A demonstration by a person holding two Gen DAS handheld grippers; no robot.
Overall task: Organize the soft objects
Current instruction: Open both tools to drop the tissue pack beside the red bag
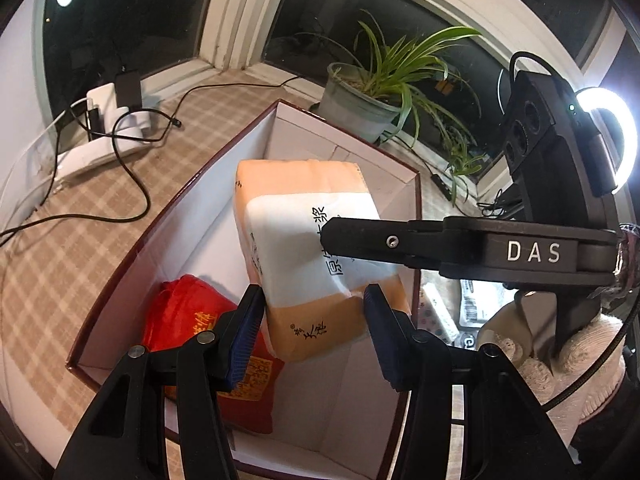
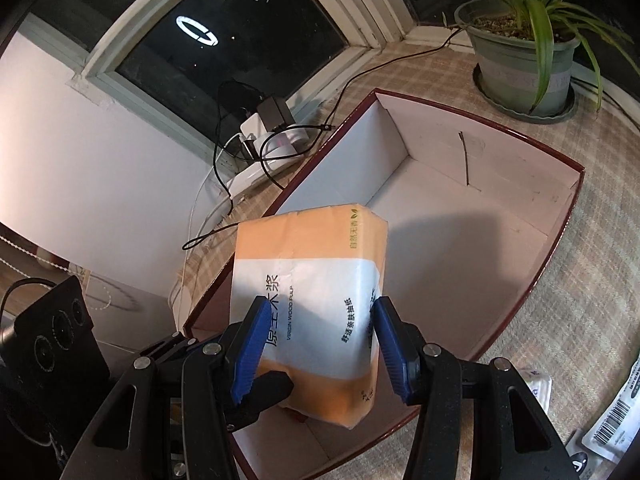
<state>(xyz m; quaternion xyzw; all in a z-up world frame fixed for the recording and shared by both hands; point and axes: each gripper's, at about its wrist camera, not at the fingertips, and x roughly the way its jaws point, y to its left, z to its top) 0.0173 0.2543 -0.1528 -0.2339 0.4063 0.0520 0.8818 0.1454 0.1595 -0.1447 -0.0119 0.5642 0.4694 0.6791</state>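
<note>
Tissue pack (image 2: 308, 304) hangs tilted over the open box (image 2: 500, 168), pinched between the right tongs (image 2: 318, 344) — a red pouch (image 1: 208, 340) already lies inside. The left tongs (image 1: 314, 336) hover wide open, holding nothing. Best to lower it flat beside the pouch before letting go — clear of the box wall.
</note>
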